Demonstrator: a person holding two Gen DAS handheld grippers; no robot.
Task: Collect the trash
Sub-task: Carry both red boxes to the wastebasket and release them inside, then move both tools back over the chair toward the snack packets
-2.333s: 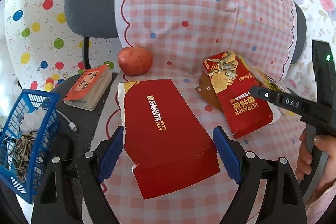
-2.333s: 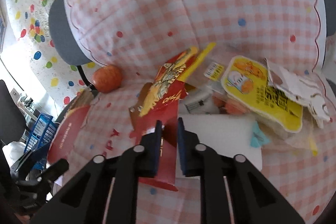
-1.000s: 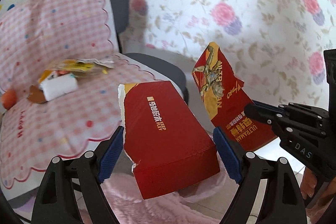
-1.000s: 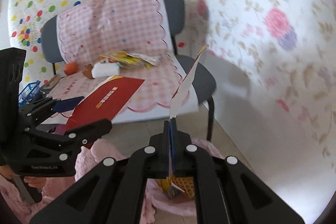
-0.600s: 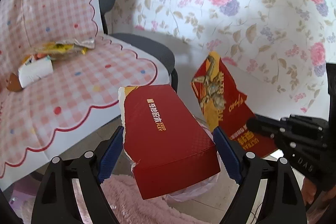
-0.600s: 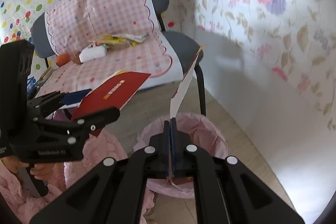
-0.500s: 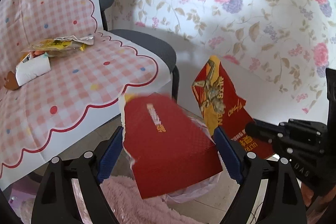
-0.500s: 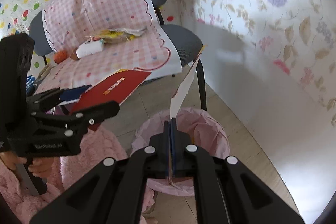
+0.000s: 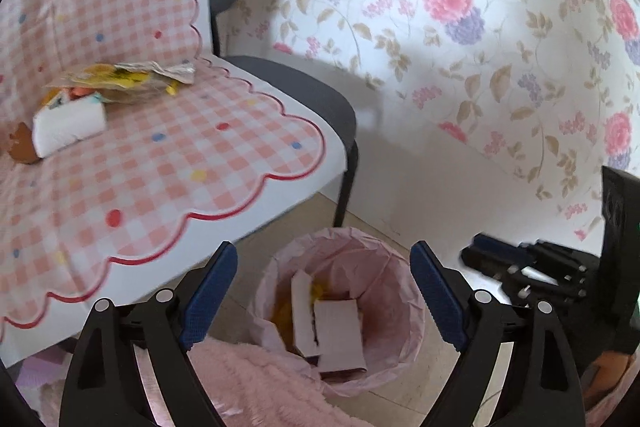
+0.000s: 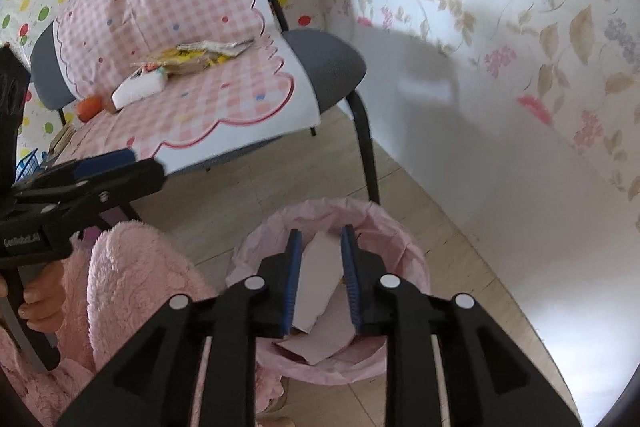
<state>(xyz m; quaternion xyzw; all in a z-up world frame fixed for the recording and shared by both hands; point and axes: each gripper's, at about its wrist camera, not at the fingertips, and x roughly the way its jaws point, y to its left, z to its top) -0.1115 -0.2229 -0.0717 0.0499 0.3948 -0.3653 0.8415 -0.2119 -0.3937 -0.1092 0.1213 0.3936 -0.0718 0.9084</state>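
Against the flowered wall stands the chair (image 9: 304,95), its checked cloth (image 9: 152,163) bearing more litter: a white packet (image 9: 68,125) and crumpled wrappers (image 9: 120,77); beside it on the floor sits the bin (image 9: 404,311) with a pink liner, cardboard pieces (image 9: 336,323) lying inside; the left tool (image 9: 324,299) hangs over it spread wide and empty; the right tool (image 10: 319,277) is opening, nothing pinched between its pads. Dropping looks done; next, both should swing to the chair for the wrappers.
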